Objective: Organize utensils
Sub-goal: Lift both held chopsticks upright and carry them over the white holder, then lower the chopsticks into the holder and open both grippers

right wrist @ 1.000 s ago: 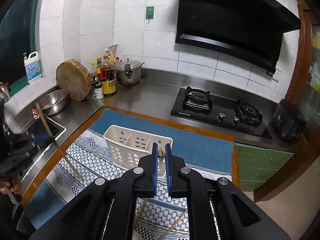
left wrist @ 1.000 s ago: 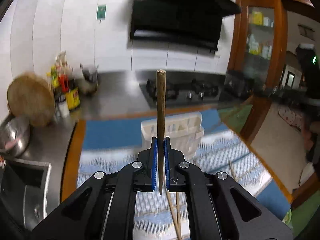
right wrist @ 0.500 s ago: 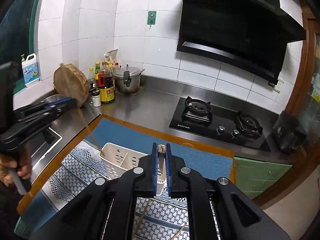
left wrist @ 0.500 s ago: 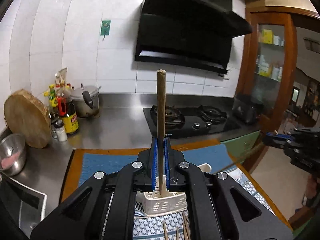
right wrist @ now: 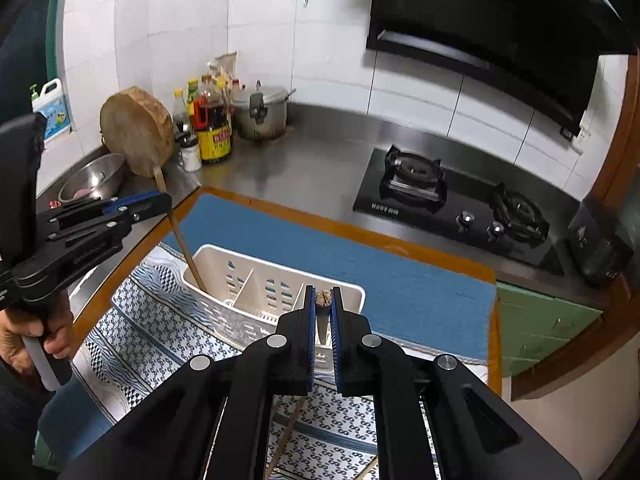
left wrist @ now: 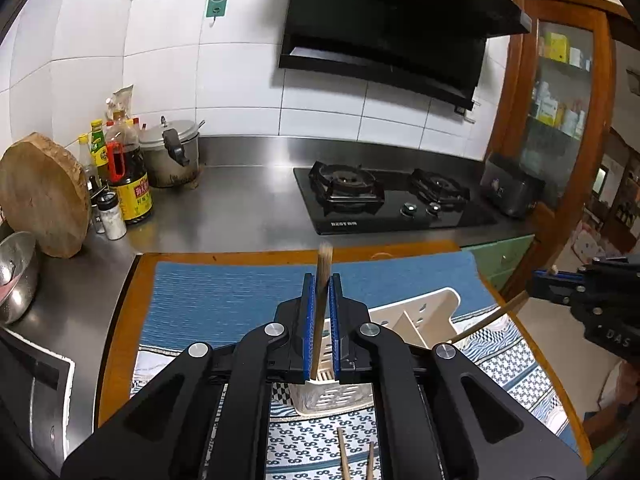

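One chopstick (left wrist: pixel 322 304) between tool (left wrist: pixel 321 328) pads

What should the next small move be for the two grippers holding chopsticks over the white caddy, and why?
Probably open the left gripper. Its chopstick already slants into the end compartment of the white caddy, tip low inside, so it should drop in. The right gripper holds its chopstick above the other end and looks set to lower next.

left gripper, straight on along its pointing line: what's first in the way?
Probably the white utensil caddy: the left gripper, shut on a chopstick, points down over its near end, with the chopstick's lower end already at the nearest compartment. Depth is uncertain; the blue mat lies beyond.
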Demonstrator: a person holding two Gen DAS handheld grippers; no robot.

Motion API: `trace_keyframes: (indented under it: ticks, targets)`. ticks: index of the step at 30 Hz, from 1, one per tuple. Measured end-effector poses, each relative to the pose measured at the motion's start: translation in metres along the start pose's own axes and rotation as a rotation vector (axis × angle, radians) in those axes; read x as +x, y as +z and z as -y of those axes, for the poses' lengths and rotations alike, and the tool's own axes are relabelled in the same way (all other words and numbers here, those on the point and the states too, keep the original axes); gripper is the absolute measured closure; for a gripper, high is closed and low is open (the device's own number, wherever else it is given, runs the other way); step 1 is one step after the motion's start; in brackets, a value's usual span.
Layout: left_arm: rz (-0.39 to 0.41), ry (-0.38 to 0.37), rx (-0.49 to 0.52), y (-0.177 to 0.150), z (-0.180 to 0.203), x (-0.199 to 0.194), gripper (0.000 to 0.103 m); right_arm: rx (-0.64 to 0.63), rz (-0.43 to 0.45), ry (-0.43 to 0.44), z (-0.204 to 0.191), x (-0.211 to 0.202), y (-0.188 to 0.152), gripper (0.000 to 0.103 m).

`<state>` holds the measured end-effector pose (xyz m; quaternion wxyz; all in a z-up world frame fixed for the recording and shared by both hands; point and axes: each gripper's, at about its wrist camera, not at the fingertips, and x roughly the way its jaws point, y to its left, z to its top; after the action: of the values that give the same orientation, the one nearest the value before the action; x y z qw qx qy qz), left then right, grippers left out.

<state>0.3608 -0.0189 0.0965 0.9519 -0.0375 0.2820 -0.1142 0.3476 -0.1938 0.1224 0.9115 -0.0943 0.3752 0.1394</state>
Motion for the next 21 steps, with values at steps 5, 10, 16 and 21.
trace_keyframes:
  ticks: [5,10,16,21]
  targets:
    - [0.004,0.006,0.007,0.0,0.002,-0.002,0.095,-0.001,0.004,-0.013,-0.001,0.004,-0.001,0.088]
    - [0.033,0.005,-0.001,0.003,0.002,-0.022,0.092,0.003,0.056,-0.033,0.001,-0.022,-0.006,0.068]
    - [0.073,0.003,-0.002,-0.01,0.006,-0.069,0.08,0.038,0.119,-0.027,-0.002,-0.066,-0.041,0.061]
    - [0.075,-0.007,-0.021,-0.045,0.006,-0.104,0.071,0.055,0.096,-0.066,-0.008,-0.077,-0.104,0.056]
